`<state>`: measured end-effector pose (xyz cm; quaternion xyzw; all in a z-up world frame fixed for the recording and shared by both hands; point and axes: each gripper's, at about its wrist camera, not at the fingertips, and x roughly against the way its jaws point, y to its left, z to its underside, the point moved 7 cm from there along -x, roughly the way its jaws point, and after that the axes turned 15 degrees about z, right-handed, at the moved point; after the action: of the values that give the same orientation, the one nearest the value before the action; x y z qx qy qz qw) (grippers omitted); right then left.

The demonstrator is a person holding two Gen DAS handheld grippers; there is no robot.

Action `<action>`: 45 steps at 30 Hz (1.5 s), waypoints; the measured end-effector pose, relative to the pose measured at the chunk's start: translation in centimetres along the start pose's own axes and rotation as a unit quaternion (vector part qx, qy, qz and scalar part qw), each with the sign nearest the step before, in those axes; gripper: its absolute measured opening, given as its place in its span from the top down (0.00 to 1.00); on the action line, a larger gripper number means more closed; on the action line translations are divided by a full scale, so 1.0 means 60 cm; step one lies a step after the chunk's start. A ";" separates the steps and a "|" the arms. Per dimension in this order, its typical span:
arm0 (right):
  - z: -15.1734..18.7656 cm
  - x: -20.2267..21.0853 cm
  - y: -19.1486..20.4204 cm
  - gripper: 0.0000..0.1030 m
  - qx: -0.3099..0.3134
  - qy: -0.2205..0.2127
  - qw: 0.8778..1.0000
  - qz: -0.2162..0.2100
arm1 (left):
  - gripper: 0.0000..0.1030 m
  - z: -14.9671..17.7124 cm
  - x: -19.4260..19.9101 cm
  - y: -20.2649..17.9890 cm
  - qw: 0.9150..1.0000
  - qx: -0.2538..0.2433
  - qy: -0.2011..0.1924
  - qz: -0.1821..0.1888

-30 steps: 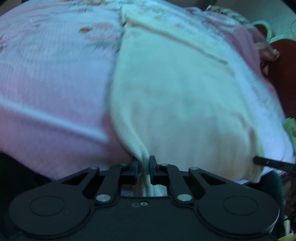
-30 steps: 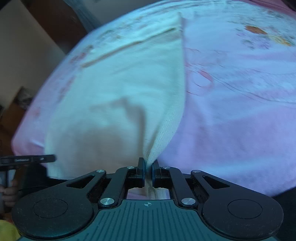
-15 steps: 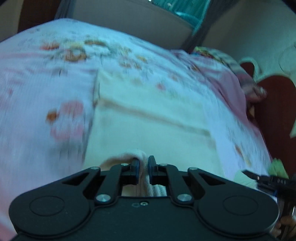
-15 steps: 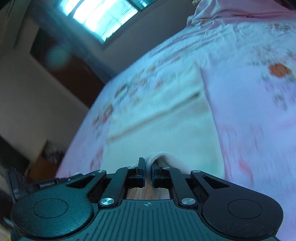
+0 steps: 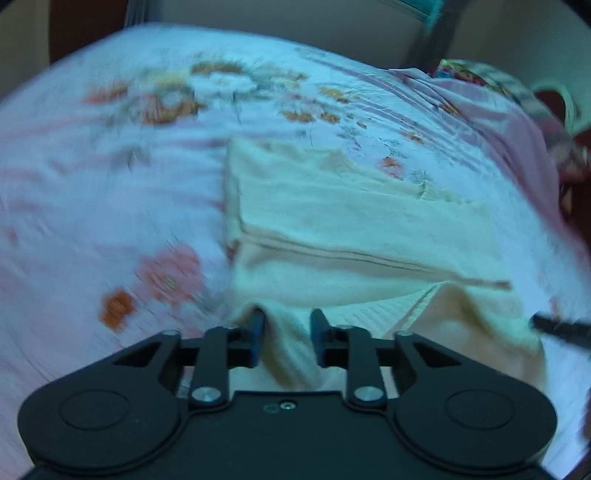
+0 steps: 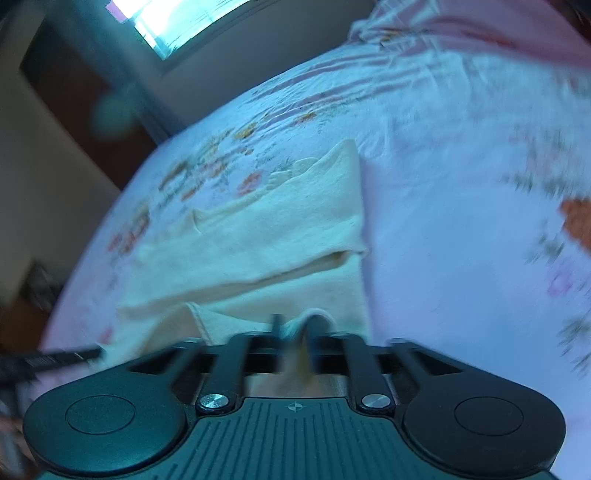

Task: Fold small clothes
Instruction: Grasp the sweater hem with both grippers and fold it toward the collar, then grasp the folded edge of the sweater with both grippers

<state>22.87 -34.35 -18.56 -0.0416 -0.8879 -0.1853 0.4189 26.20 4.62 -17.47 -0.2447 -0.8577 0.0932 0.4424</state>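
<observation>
While both cameras look low across a bed (image 5: pixel 92 192) covered in a pale pink sheet with orange and pink flower prints, a small cream knitted cotton garment (image 5: pixel 351 229) lies spread on the sheet, folded over on itself so that one layer rests on another with a straight seam running across it. From the left wrist view, the black left tongs (image 5: pixel 287 334) are released, their two fingers standing apart with a loose ridge of the cream cloth lying between them. At the right edge of that view a thin black finger of the other tool pokes in beside the garment's near corner. From the right wrist view, the black right tongs (image 6: pixel 297 332) are blurred by motion; their fingers appear slightly parted over the garment's (image 6: pixel 280 229) near edge, but I cannot tell whether they grip it. A bright window (image 6: pixel 184 22) shows beyond the bed.
</observation>
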 end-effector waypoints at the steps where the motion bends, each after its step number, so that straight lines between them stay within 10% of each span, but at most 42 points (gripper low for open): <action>1: 0.000 0.004 -0.007 0.27 0.001 -0.006 1.000 0.006 | 0.64 -0.004 0.009 0.004 1.000 -0.015 -0.007 -0.015; 7: -0.026 0.016 -0.008 0.19 0.018 -0.054 0.998 0.040 | 0.57 -0.033 0.014 0.017 0.992 -0.101 -0.009 -0.069; 14: 0.054 0.017 0.039 0.25 0.213 -0.073 0.970 0.089 | 0.57 0.039 -0.009 -0.011 0.956 -0.275 0.039 -0.089; 16: 0.073 0.003 0.040 0.44 0.237 -0.060 0.965 0.092 | 0.57 0.050 -0.012 -0.013 0.951 -0.291 0.049 -0.089; 30: 0.098 -0.011 0.054 0.44 0.333 -0.059 0.938 0.075 | 0.56 0.062 -0.030 -0.027 0.925 -0.368 0.058 -0.075; 35: 0.095 -0.041 0.074 0.44 0.344 -0.070 0.933 0.073 | 0.61 0.039 -0.064 -0.050 0.930 -0.359 0.041 -0.059; 38: 0.073 -0.056 0.087 0.45 0.331 -0.073 0.939 0.052 | 0.76 0.018 -0.075 -0.056 0.949 -0.313 0.027 -0.040; 41: 0.066 -0.059 0.093 0.76 0.333 -0.058 0.940 0.033 | 0.90 0.001 -0.077 -0.042 0.966 -0.256 0.018 -0.038; 45: 0.075 -0.026 0.086 0.67 0.350 -0.074 0.934 0.014 | 0.90 0.002 -0.078 -0.023 0.976 -0.214 0.022 -0.028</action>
<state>21.78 -27.76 -20.86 0.0819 -0.9242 0.1465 0.3430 27.92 1.06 -20.36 -0.3113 -0.8546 -0.1104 0.4007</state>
